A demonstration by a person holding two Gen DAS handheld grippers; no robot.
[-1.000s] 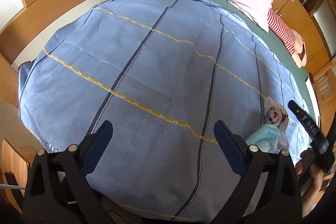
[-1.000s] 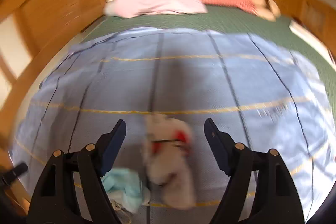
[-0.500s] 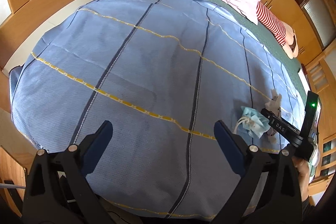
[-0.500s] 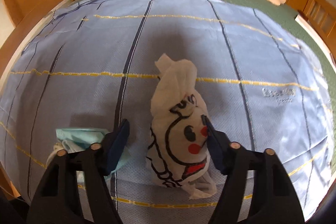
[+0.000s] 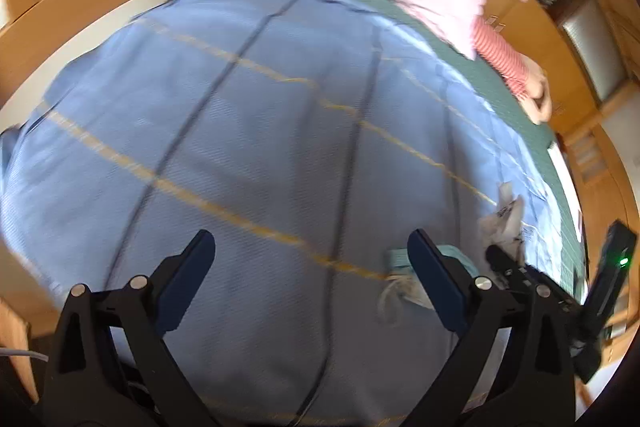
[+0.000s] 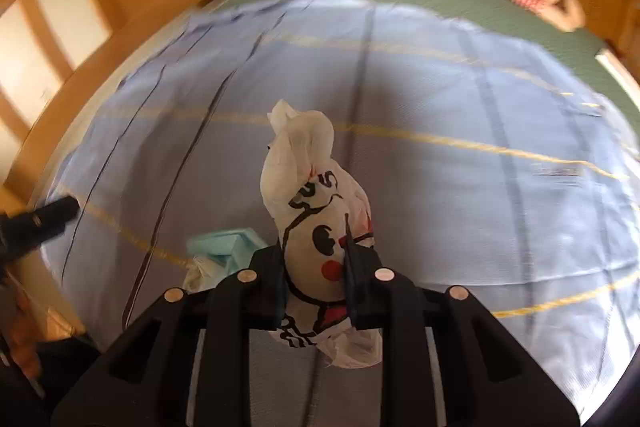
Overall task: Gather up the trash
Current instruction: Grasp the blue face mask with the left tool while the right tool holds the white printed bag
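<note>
Blue bedspread (image 6: 460,195); face-printed bag (image 6: 320,227) in right hand-held gripper (image 6: 314,255)

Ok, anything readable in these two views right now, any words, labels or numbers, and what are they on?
Nothing reads clearly.
White plastic bag in the right gripper: black print, a cartoon face and some letter-like strokes, not legible.
Blue bedspread: a small printed mark near its right side, too blurred.
Crumpled face mask: no text visible.
</note>
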